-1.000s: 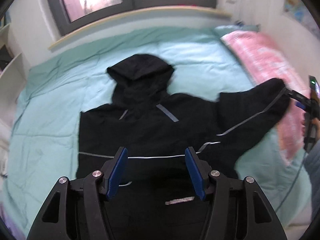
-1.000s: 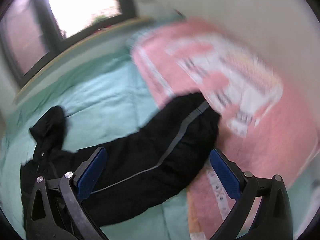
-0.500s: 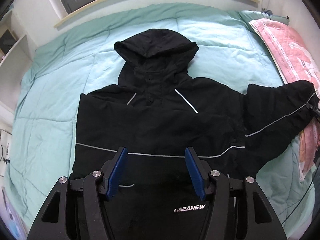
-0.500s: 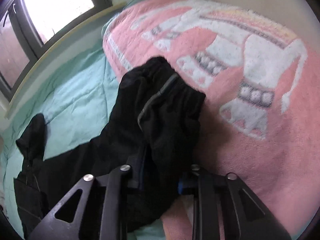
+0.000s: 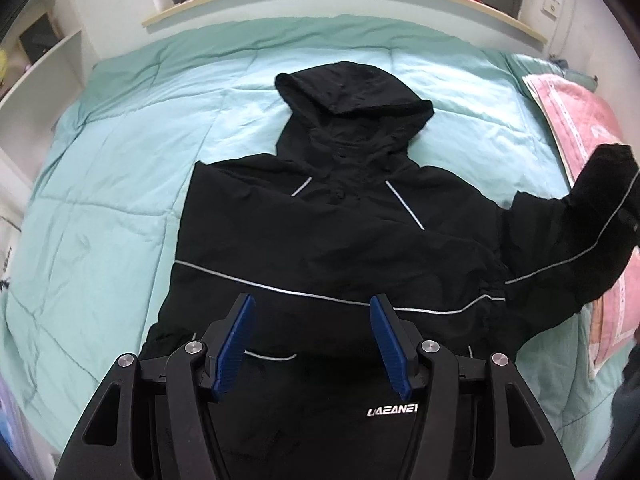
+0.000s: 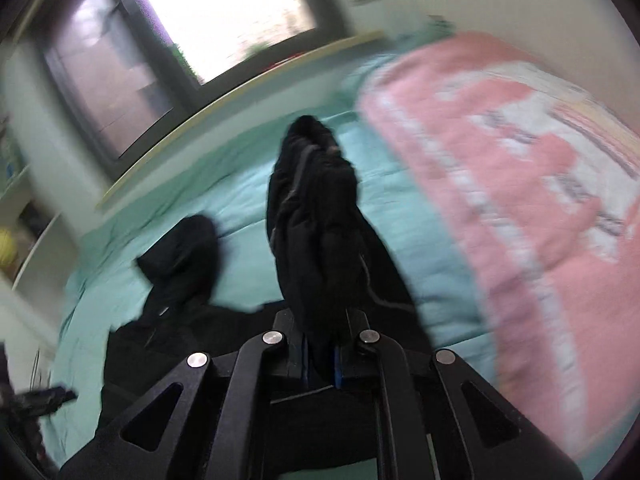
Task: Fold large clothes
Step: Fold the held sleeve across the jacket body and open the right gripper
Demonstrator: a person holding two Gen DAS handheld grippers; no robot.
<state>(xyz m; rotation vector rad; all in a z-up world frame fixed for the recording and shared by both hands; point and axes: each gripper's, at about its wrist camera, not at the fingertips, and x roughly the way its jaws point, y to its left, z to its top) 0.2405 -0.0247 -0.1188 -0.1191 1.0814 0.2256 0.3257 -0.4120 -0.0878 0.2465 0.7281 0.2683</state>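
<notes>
A black hooded jacket with thin grey piping lies spread face up on a teal quilt, hood toward the window. My left gripper is open and empty, hovering over the jacket's lower body. My right gripper is shut on the jacket's right sleeve and holds it lifted off the bed; the sleeve end stands up ahead of the jaws. The raised sleeve also shows in the left wrist view at the far right.
A pink patterned blanket lies along the bed's right side, also in the left wrist view. A window with a pale sill runs behind the bed. White shelves stand at the left.
My right gripper closed on the sleeve end and lifted it up off the pink blanket, swinging toward the jacket. The left gripper stayed open over the jacket's lower body.
</notes>
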